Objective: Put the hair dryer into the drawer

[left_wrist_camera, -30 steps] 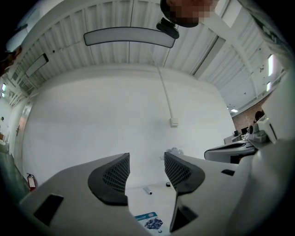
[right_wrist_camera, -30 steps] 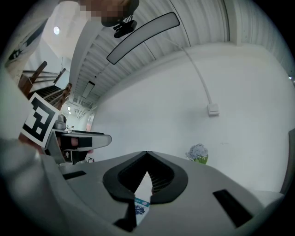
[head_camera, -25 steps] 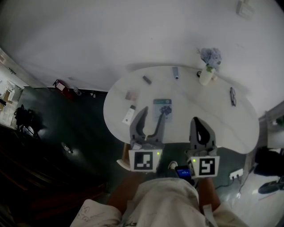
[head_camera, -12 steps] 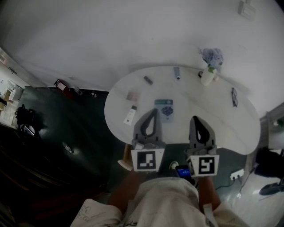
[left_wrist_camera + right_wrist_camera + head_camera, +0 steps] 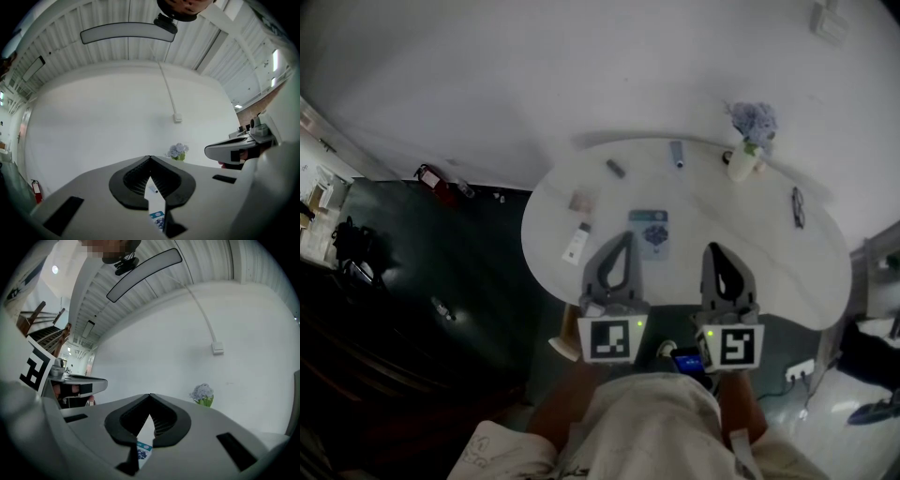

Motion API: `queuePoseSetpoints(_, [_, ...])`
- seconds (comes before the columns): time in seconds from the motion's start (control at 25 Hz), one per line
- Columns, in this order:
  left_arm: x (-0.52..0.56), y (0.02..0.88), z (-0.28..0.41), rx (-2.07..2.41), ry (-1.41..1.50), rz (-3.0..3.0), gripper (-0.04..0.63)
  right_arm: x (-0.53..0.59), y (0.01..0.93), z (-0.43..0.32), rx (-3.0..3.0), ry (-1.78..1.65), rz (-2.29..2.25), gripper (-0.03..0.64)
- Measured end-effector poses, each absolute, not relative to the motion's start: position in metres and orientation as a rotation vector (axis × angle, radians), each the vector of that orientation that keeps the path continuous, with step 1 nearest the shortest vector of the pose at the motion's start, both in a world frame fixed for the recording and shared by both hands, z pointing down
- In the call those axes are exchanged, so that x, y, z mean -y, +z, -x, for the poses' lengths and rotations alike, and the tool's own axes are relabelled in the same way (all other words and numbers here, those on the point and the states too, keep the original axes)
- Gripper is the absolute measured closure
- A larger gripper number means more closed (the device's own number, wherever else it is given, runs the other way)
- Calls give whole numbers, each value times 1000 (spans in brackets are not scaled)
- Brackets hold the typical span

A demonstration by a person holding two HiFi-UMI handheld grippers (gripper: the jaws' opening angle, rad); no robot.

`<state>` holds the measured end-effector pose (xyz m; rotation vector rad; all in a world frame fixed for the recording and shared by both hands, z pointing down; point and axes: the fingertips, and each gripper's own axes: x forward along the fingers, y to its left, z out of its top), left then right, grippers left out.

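Note:
No hair dryer and no drawer show in any view. My left gripper (image 5: 624, 235) is shut with nothing between its jaws and hangs level over the near edge of a white round table (image 5: 769, 253). My right gripper (image 5: 715, 248) is beside it, also shut and empty. In the left gripper view the left gripper (image 5: 150, 158) has its jaws meeting at the tips, with a blue printed card (image 5: 157, 219) seen below them. In the right gripper view the right gripper (image 5: 150, 395) looks the same, above that card (image 5: 142, 452).
On the table lie the blue card (image 5: 649, 232), a white tube (image 5: 575, 246), a small pinkish item (image 5: 579, 202), two small dark items (image 5: 615, 169), glasses (image 5: 796, 206) and a vase of flowers (image 5: 742, 155). A fire extinguisher (image 5: 431, 183) stands on the dark floor at left.
The left gripper's jaws have gone from open to shut on nothing. Both hands have stayed where they were.

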<state>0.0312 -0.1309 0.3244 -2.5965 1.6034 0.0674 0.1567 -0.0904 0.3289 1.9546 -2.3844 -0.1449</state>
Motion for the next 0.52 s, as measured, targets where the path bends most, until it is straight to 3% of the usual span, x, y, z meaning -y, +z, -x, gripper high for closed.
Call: queuePoseSetpoints(0.52, [136,328,-32,-1602,56,2605,592,98,332,-154,2397,-142,-1912,612])
